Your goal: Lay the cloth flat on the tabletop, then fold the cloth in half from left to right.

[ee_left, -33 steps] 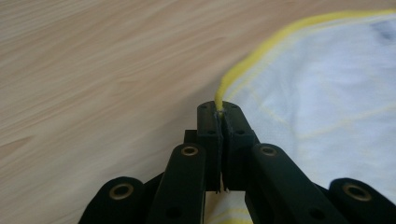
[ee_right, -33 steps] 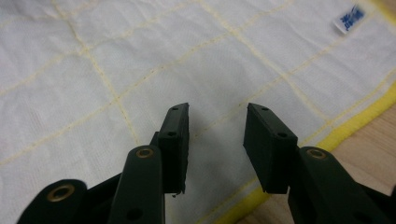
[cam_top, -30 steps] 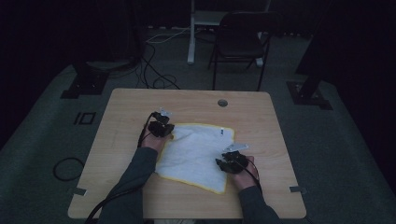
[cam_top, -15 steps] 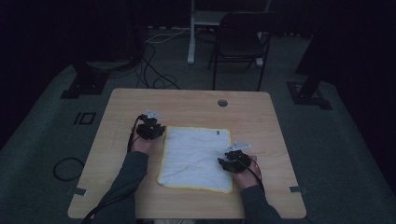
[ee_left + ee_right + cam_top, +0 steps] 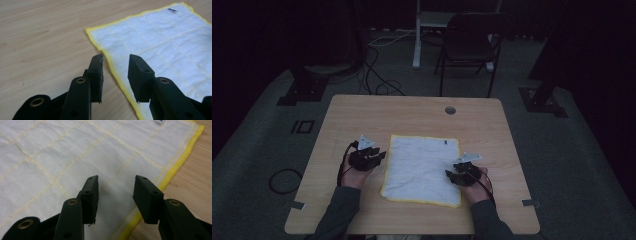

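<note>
Cloth position: I see the white cloth [image 5: 422,169] with its yellow border lying flat and spread out on the wooden table [image 5: 412,112], in the near half, between my two grippers.
Left gripper: the left gripper [image 5: 379,154] sits just beside the cloth's left edge, over bare wood.
Left gripper state: released. In the left gripper view [image 5: 115,72] the jaws stand apart with the yellow hem running up between them, neither pad pressing on it. These jaws have just been opening.
Right gripper: the right gripper [image 5: 451,176] sits over the cloth's right part, near its near-right corner.
Right gripper state: released. In the right gripper view [image 5: 115,195] both jaws hang apart above the white quilted fabric, the yellow edge just beyond the right-hand jaw. They too have just been opening; nothing is pinched.
Cloth mark: a small dark tag [image 5: 446,144] lies near the cloth's far right corner.
Beyond the cloth: a dark chair [image 5: 469,47] stands past the table's far edge.
</note>
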`<state>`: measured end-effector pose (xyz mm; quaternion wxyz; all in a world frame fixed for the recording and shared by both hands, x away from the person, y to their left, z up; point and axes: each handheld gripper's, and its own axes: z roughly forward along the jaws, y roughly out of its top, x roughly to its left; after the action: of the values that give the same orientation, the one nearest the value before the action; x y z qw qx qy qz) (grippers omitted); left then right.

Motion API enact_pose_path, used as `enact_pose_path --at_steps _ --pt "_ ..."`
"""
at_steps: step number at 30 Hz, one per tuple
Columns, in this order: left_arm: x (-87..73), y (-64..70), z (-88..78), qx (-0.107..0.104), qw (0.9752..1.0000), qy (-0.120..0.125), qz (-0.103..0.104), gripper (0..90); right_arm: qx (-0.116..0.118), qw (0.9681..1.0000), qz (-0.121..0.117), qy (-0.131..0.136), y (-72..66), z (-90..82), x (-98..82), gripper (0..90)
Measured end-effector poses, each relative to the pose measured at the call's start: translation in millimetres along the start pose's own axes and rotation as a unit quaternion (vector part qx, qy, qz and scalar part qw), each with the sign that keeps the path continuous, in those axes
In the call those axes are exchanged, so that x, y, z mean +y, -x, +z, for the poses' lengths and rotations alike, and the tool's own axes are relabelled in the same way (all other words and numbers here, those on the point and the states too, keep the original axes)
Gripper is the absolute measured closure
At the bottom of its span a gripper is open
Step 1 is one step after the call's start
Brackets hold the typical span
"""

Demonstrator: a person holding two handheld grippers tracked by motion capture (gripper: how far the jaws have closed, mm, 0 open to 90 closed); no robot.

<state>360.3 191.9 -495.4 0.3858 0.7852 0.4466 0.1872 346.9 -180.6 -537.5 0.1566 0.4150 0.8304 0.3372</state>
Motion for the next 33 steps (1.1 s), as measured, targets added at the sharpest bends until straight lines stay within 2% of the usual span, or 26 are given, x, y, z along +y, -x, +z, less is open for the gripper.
enact_pose_path --at_steps 7,13,22,25,33 --pt "-17.6 1.5 -10.1 -0.001 0.9997 0.015 -0.018 62.9 0.005 1.0000 0.002 0.002 1.7 0.1 -0.3 55.0" --pt "-26.9 -5.6 -9.7 -0.001 0.9996 0.002 -0.026 61.0 0.007 1.0000 0.001 0.003 2.0 0.1 -0.4 54.8" --pt "-31.2 -4.1 0.9 -0.007 0.9995 -0.010 -0.029 58.9 0.007 1.0000 0.001 0.003 1.7 0.2 -0.4 54.5" --pt "-30.6 -0.6 7.0 -0.009 0.9996 -0.012 -0.024 58.2 0.007 1.0000 0.002 0.003 1.7 0.2 -0.6 54.3" --pt "-30.5 0.3 22.8 -0.012 0.9994 -0.018 -0.029 56.1 0.004 1.0000 0.002 0.005 0.8 0.3 -0.9 53.6"
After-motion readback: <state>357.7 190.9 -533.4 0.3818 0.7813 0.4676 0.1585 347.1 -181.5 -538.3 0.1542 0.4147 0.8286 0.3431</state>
